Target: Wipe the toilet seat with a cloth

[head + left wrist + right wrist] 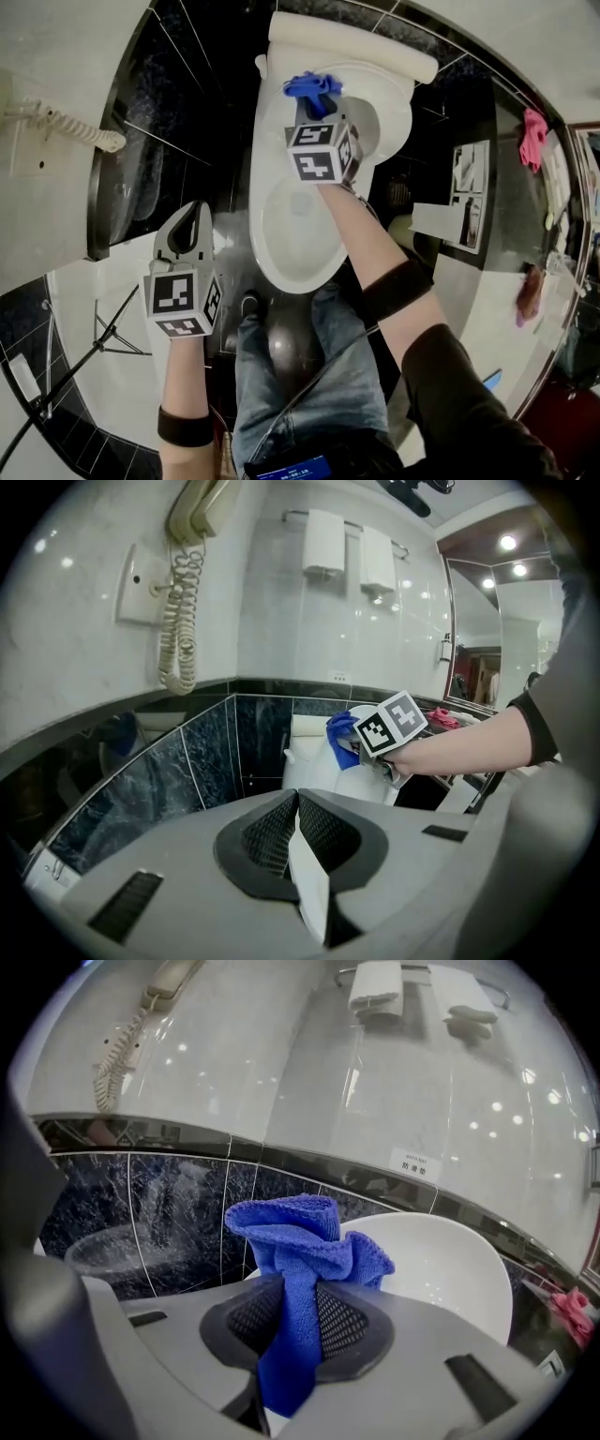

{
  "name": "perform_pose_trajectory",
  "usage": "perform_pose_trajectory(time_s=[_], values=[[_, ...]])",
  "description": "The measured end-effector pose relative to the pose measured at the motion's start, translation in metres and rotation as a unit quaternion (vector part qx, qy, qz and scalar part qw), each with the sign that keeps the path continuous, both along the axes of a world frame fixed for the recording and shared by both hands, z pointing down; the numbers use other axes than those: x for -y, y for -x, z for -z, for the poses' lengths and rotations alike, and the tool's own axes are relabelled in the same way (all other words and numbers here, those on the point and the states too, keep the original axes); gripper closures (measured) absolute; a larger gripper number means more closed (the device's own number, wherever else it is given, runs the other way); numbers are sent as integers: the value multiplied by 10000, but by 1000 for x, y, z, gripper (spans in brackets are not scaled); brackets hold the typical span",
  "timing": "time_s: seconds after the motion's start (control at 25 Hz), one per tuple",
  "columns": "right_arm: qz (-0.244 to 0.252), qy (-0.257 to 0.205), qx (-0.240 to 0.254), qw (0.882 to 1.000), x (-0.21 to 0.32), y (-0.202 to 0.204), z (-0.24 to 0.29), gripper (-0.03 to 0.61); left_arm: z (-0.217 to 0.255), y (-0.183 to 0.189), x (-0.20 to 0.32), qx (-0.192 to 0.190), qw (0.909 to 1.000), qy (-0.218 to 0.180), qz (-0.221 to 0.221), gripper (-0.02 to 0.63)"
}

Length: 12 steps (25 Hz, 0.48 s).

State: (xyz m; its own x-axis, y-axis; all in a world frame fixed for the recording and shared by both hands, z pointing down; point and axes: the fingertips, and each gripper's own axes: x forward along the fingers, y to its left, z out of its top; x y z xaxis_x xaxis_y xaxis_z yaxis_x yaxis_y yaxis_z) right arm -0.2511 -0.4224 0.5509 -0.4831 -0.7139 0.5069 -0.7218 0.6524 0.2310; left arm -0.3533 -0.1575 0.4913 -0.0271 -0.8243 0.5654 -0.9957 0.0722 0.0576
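right hand-held gripper: clamped on cloth, bunched over seat rear | left hand-held gripper: jaws together, empty, off to side | cloth: soft, light, limp; likely best pinched mid-bunch, leaving a loose pad to wipe with

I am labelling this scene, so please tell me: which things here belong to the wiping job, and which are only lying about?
Belong to the job:
blue cloth, gripped in the right gripper
toilet

Only lying about:
wall phone
pink cloth
white hanging towels
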Motion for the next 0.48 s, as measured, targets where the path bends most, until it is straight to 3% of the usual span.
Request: perform_pose_trajectory(time_s=[0.32, 0.48], values=[[-22, -513, -237, 9984, -6, 4, -8, 469, -19, 7, -2, -70, 9999, 1, -103, 612], [174, -280, -317, 9990, -17, 14, -32, 471, -23, 8, -3, -59, 9999, 29, -129, 612]])
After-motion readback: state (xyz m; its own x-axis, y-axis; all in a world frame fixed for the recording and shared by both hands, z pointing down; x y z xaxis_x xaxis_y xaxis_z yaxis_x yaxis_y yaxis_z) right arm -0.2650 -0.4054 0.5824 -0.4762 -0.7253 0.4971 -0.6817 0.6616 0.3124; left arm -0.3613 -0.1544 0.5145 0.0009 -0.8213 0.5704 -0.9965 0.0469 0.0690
